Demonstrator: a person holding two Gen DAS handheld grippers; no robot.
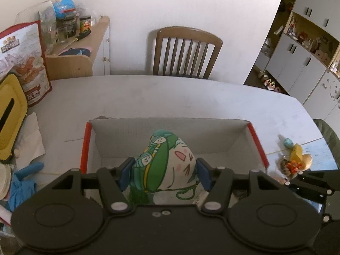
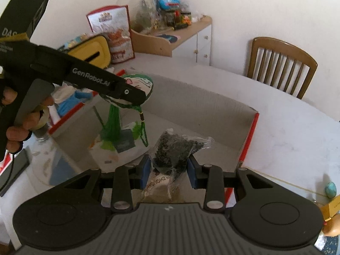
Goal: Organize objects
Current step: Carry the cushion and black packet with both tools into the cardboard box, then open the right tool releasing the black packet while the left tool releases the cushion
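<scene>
now lower both loads well inside the box (image 1: pixel 212 136) before releasing: left claw (image 1: pixel 164 175) is clamped on the plush (image 1: pixel 167 161), right claw (image 2: pixel 170 172) on the dark bag (image 2: pixel 176 150).

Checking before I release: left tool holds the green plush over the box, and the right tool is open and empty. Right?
Not quite. The right tool is not empty: the right wrist view shows it shut on a clear bag of dark bits. The left tool does hold the green plush over the box.
</scene>
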